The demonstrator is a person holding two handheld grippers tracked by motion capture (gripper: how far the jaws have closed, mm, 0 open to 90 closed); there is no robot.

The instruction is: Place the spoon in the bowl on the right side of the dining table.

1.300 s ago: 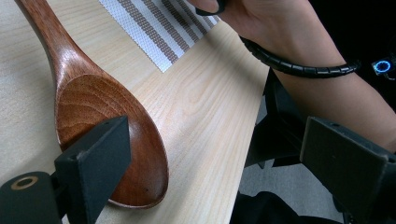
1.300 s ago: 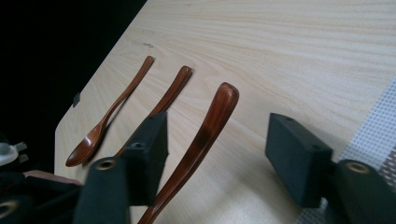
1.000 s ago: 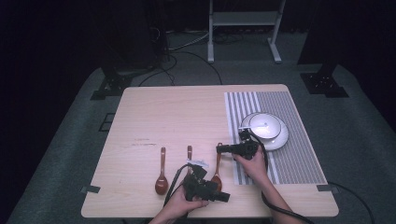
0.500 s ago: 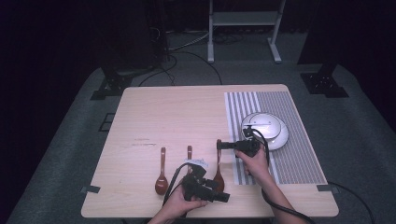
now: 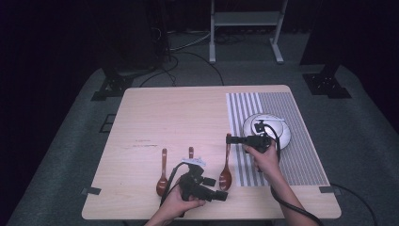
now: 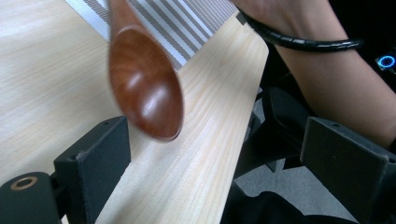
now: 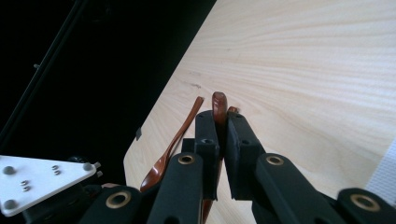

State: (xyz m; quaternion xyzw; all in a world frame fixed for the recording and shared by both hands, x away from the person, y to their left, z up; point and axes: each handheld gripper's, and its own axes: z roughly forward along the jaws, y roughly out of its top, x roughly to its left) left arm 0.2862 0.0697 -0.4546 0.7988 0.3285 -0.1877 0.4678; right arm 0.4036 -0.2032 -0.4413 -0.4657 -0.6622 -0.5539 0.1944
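Three brown wooden spoons lie near the table's front edge: a left spoon (image 5: 162, 173), a middle spoon (image 5: 190, 152) partly hidden by my left gripper, and a right spoon (image 5: 226, 169). My right gripper (image 5: 229, 139) is shut on the right spoon's handle tip (image 7: 218, 101). Low by the front edge, my left gripper (image 5: 224, 195) points right with its jaws open. In the left gripper view the right spoon's bowl (image 6: 145, 88) hovers blurred just ahead of the open left gripper (image 6: 217, 140), not between the jaws. The left spoon (image 7: 176, 141) lies beyond my right gripper (image 7: 223, 122).
A white round dish (image 5: 275, 129) sits on a grey striped mat (image 5: 301, 155) at the table's right side, just behind my right hand. My right forearm (image 6: 336, 60) crosses close to the left gripper. The table's front edge (image 5: 263, 217) is near.
My right gripper has slid left to the right spoon's handle tip and now grips it. The left gripper has barely moved.
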